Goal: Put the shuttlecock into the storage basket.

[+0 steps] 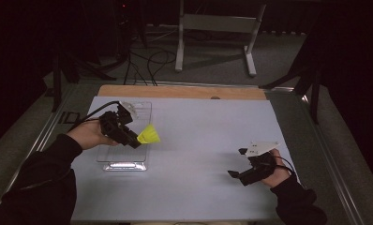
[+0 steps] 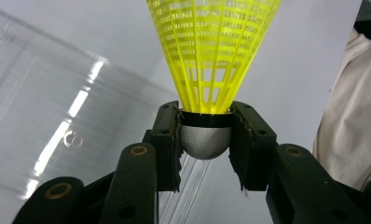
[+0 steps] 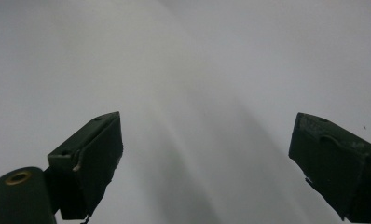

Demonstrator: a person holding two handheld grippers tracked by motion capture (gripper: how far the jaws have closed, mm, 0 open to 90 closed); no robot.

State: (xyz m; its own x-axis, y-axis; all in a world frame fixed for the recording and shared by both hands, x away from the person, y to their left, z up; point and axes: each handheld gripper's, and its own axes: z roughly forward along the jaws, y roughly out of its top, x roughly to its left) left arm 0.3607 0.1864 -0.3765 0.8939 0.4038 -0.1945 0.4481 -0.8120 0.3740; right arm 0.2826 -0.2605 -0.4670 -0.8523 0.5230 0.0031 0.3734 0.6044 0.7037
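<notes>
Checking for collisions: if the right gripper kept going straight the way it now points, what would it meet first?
Probably just the white table sheet; the right gripper is open with nothing between or ahead of it, though depth is unclear.

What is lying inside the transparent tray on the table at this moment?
Nothing can be seen inside the clear tray. The left gripper holds the yellow shuttlecock above it, and gripper and hand hide part of its floor.

- In the left gripper view the yellow shuttlecock point(image 2: 214, 51) runs off the top edge, so its wide rim is cut off
- The sides of its grey rounded cap point(image 2: 205, 141) are covered by the jaws
- At the right edge a pale cloth point(image 2: 353, 121) is cropped; what it is cannot be told
</notes>
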